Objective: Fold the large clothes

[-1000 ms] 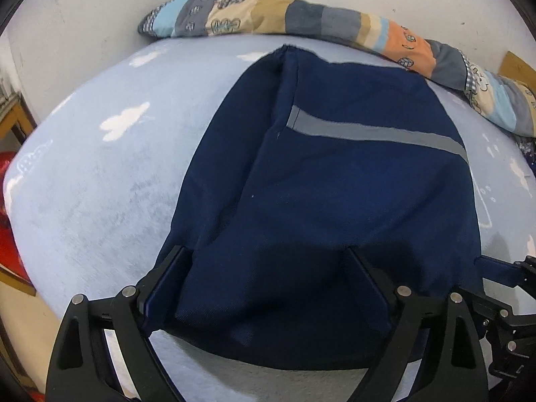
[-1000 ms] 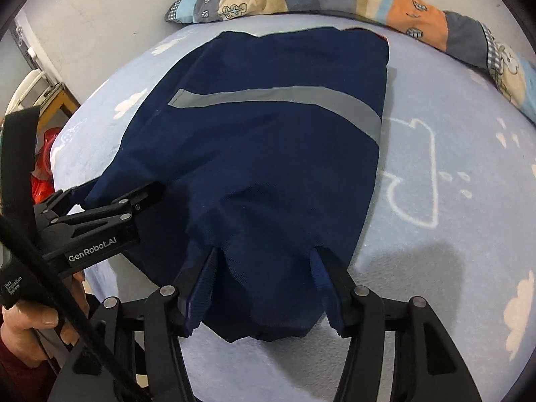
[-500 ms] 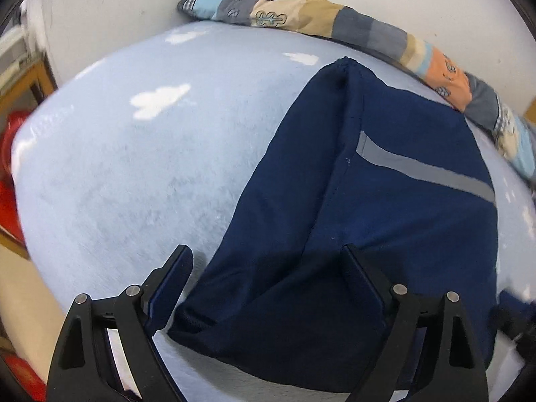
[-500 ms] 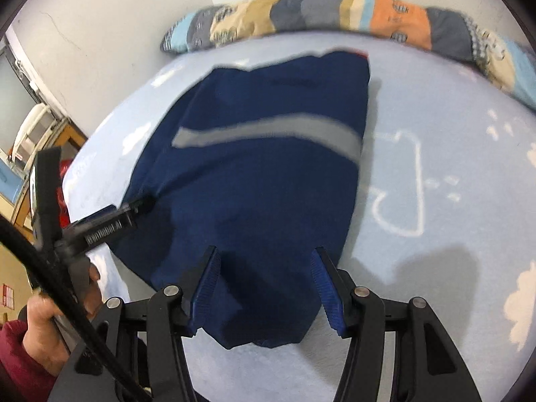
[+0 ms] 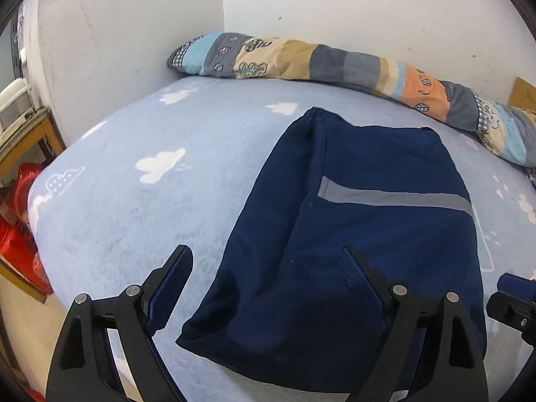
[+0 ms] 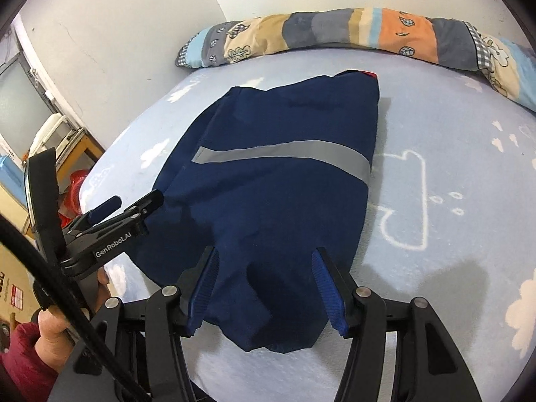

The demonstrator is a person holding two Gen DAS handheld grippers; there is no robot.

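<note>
A navy garment (image 5: 351,234) with a grey reflective stripe (image 5: 395,199) lies folded flat on the light blue bed sheet (image 5: 134,207). My left gripper (image 5: 266,264) hovers open above its near left corner, one finger over bare sheet and the other over the cloth. In the right wrist view the garment (image 6: 274,174) stretches away from my right gripper (image 6: 264,263), which stands open above the near edge with nothing pinched. The left gripper (image 6: 134,202) appears there at the left, held by a hand (image 6: 57,328) in a red sleeve.
A long patchwork bolster (image 5: 335,63) lies along the white back wall. The bed's left edge drops off to a wooden frame (image 5: 37,134) and a red object (image 5: 20,234). Bare sheet (image 6: 452,184) with cloud prints spreads to the right of the garment.
Both grippers have risen and tipped up from the garment's near edge, so more wall and bolster shows. The left one has shifted toward the garment's left corner. The garment has stayed flat.
</note>
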